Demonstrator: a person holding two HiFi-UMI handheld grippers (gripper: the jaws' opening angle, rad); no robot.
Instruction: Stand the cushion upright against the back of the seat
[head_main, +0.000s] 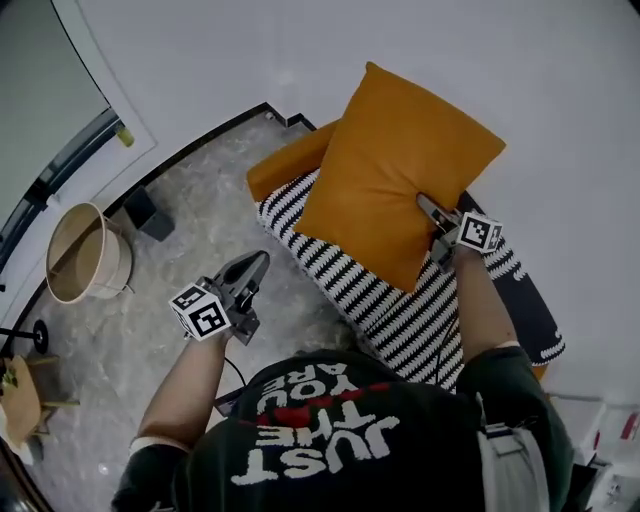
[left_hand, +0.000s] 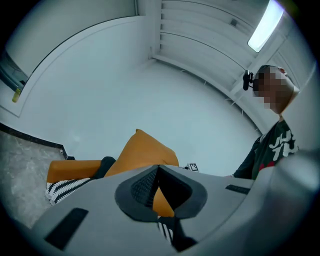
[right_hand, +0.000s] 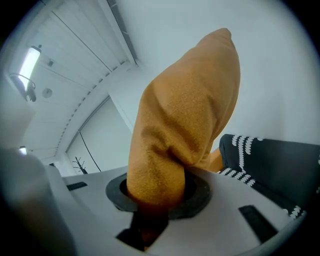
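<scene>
Orange cushion (head_main: 400, 160), black-and-white striped throw (head_main: 385, 300) (over an orange seat (head_main: 285, 162)), grey marbled floor (head_main: 200, 210)

Right tongs (head_main: 424, 202) tight on cushion (head_main: 395, 160); left tongs (head_main: 260, 259) closed, empty, level

Soft, even light from a strip lamp (left_hand: 265, 25) high to the right of the left claw (left_hand: 159, 170) leaves only faint shadows in folds of the cushion (right_hand: 185, 115) just above the right claw (right_hand: 154, 196); both claw views bulge, darken at the corners and blur close up.
</scene>
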